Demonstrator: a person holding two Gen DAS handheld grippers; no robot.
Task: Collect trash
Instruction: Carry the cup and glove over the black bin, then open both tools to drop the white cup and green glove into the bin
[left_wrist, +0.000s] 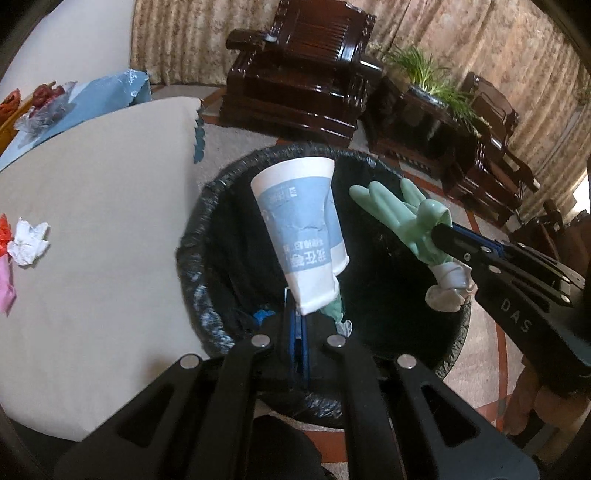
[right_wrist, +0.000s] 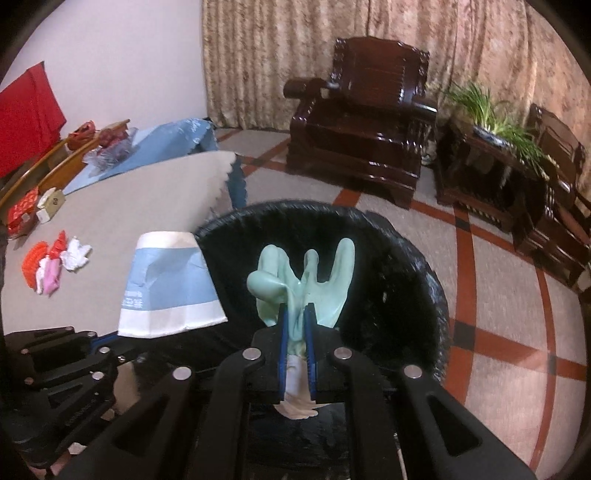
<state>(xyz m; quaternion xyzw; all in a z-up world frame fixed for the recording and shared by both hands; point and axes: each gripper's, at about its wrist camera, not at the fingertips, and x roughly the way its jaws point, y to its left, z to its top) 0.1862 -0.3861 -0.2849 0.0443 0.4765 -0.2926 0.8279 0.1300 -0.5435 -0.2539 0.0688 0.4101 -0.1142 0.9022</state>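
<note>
Holding a crushed blue-and-white paper cup (left_wrist: 300, 236) in our clamped left gripper (left_wrist: 298, 314) and a limp mint-green rubber glove (right_wrist: 306, 280) in our clamped right gripper (right_wrist: 296, 314), both above the black-lined round bin (left_wrist: 207, 206), we risk the glove draping over the rim or the cup tumbling onto the floor if we release off-centre.

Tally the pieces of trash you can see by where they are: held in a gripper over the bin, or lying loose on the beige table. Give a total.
Held over the black-lined trash bin: 2, the flattened blue-and-white paper cup and the mint-green rubber glove.
Loose on the beige table: 3, a crumpled white scrap, a pink scrap, an orange-red scrap.
Total: 5
</note>
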